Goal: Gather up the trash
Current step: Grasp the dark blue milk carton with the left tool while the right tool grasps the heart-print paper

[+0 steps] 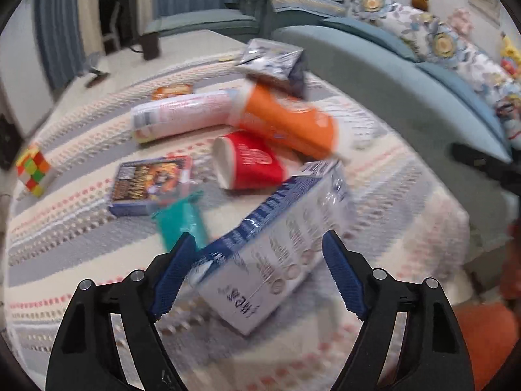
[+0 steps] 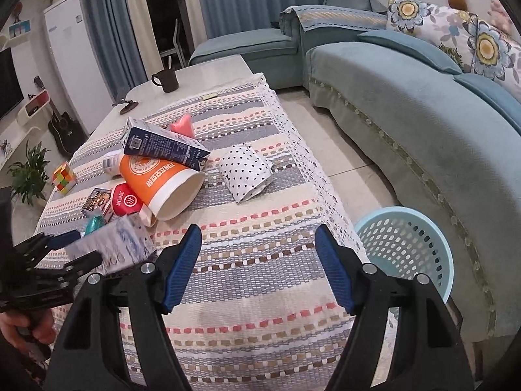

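the left hand-held gripper [image 1: 259,260], spread wide, is straddling the carton [image 1: 276,247] lying on the desk [image 2: 260,260], so it should be squeezing squarely mid-body before lifting toward the basket [image 2: 403,247], while the right hand-held gripper [image 2: 259,260] is hanging spread and empty.

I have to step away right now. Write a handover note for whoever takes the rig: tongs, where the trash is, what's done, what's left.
Left tongs: open around the blue and white carton, not clearly gripping; view blurred.
Right tongs: open, empty, over the striped tablecloth.
Trash on the table: orange cup, red cup, dark carton, dotted bag, white tube.
Basket on the floor by the table's right edge; I see nothing in it.
Done: apparently nothing binned.
Left: grip the carton, drop it in the basket, then the rest.
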The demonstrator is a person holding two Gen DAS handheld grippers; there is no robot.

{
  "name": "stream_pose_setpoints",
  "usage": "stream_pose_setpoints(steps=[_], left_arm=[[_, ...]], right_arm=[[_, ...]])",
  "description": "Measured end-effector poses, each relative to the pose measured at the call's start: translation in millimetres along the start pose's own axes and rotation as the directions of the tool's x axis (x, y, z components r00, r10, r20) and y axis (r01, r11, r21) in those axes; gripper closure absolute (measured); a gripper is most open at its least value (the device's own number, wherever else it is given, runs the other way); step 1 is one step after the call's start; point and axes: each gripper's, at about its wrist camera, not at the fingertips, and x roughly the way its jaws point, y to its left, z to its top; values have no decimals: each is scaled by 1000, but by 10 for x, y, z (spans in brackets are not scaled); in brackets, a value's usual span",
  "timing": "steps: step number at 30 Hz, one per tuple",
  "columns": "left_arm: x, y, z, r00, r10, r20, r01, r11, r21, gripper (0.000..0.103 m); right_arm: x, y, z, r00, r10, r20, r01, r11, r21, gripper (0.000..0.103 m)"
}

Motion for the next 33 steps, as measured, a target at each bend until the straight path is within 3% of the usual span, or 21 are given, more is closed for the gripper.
stream_pose_setpoints(steps=[1, 3, 6, 12, 15, 21, 29, 33], left_arm=[[-40, -29, 1, 999, -44, -10, 44, 999, 2, 18], [-83, -104, 14, 993, -117, -29, 118, 993, 29, 18], [34, -305, 31, 998, -32, -50, 38, 990, 138, 19], [331, -479, -21, 994, 45, -101, -21, 972, 232, 38], [352, -338, 16, 991, -15, -135, 33, 991, 132, 72], [106, -59, 56, 994, -86, -69, 81, 994, -70, 72], [-140, 81, 184, 995, -90, 48, 96, 985, -143, 72], [-76, 81, 285, 994, -93, 57, 101, 982, -157, 72]], right_arm=[[14, -13, -10, 1000, 2, -5, -2, 1000, 3, 35], [44, -25, -21, 1000, 5, -15, -5, 1000, 3, 35], [62, -43, -26, 1000, 0, -22, 0, 1000, 1, 35], [4, -137, 4, 1000, -14, -9, 14, 1000, 5, 35], [46, -180, 23, 1000, -16, -14, 16, 1000, 6, 35], [283, -67, 254, 1000, -12, -3, 11, 998, -64, 35], [1154, 99, 603, 991, 42, -125, -59, 989, -135, 35], [1421, 185, 651, 989, 9, -150, -38, 982, -188, 35]])
